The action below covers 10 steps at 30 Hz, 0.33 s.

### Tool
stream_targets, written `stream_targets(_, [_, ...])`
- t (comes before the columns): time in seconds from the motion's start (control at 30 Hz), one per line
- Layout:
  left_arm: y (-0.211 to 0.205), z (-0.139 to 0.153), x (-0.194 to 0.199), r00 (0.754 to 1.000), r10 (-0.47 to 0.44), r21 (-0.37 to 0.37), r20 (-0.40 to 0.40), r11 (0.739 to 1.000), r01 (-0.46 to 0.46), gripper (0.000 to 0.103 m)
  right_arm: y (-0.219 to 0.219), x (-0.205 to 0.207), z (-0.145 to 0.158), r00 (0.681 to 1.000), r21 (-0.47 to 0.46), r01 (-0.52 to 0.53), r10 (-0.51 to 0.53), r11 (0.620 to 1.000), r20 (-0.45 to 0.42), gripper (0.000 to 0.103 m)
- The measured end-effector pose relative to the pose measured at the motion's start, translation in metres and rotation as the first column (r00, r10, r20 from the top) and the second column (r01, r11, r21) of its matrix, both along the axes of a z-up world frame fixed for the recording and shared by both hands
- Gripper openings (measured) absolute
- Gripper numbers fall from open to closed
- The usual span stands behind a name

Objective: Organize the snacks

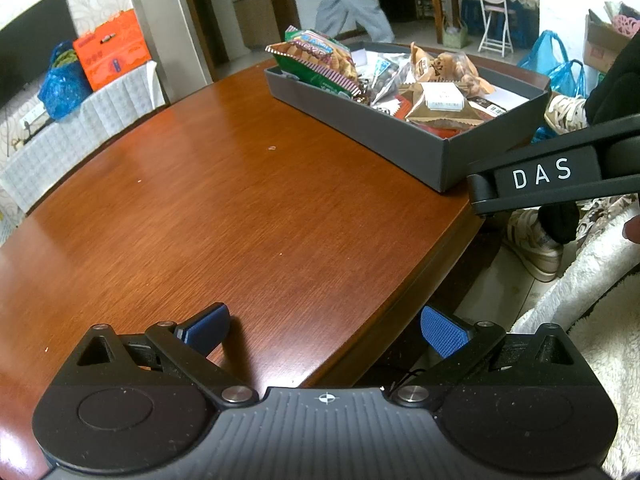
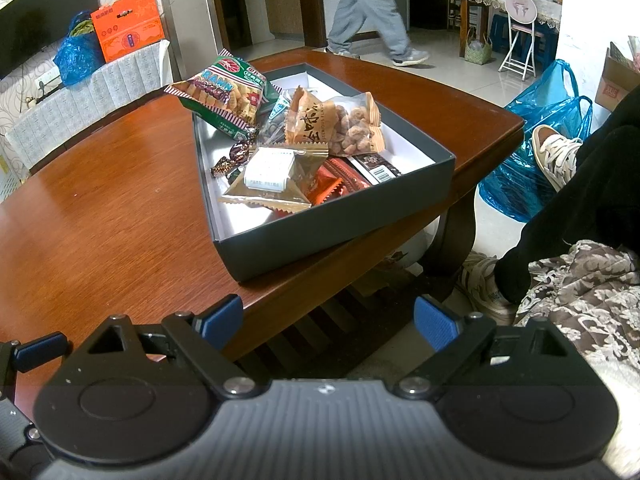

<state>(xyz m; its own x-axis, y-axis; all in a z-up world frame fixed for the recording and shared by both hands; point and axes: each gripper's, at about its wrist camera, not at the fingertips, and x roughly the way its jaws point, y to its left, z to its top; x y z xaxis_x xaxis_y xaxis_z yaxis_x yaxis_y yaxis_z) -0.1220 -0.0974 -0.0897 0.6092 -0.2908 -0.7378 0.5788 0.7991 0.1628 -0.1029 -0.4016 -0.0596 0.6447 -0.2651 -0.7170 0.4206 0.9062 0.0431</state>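
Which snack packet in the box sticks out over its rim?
The big green, red-striped cracker bag at the far-left corner of the grey box. It overhangs the rim toward the table; the orange nut packet and tan packet lie wholly inside.

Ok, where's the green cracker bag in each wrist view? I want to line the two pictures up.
Left wrist: the green cracker bag sits upper centre, propped over the far left end of the dark box.
Right wrist: the green cracker bag is upper left of centre, overhanging the box's far left corner.
Shared landmark: the orange gift box on the side counter, upper left in both.
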Motion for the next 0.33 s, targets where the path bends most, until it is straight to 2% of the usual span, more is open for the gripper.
stream_targets(0.33, [-0.0009, 0.0002, -0.0036, 0.999, -0.026, 0.002, 0.020, 1.000, 0.026, 0.103, -0.0001, -0.0001, 0.0002, 1.000, -0.001, 0.000, 0.000, 1.000, 0.000, 0.094])
